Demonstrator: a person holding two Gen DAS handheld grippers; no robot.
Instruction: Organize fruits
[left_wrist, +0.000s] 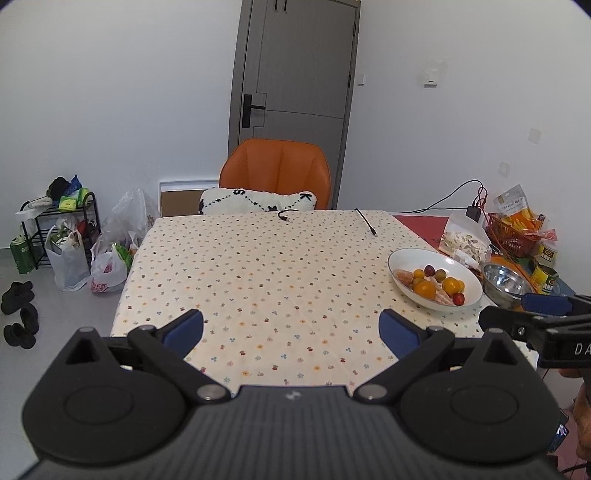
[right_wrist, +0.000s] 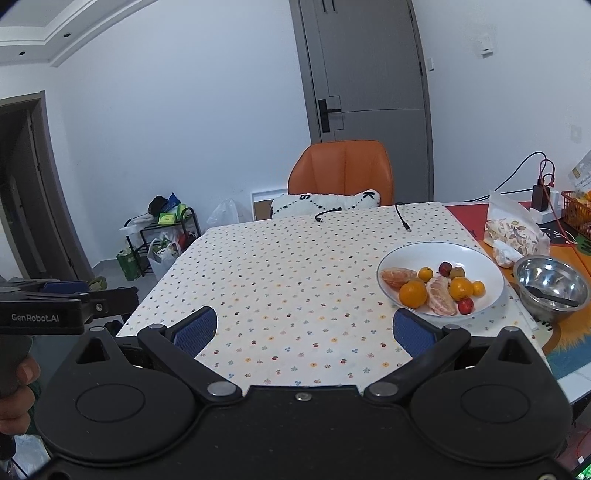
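Resting in the shallow white ceramic bowl (right_wrist: 484, 295) at two o'clock on the desk (right_wrist: 295, 280), small round fruits (right_wrist: 460, 288) are judged light, soft, slippery; gripped gently across the middle. Both tools (left_wrist: 291, 328) (right_wrist: 304, 328) are held wide apart, empty.

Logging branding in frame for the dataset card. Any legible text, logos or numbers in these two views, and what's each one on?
"GenRobot.AI": side of the left gripper, seen from the right wrist view.
"DA", cut off by the frame edge: side of the right gripper, seen from the left wrist view.
Snack packet, yellow cans, plastic bags on the floor: printed, but too small or blurred to read.
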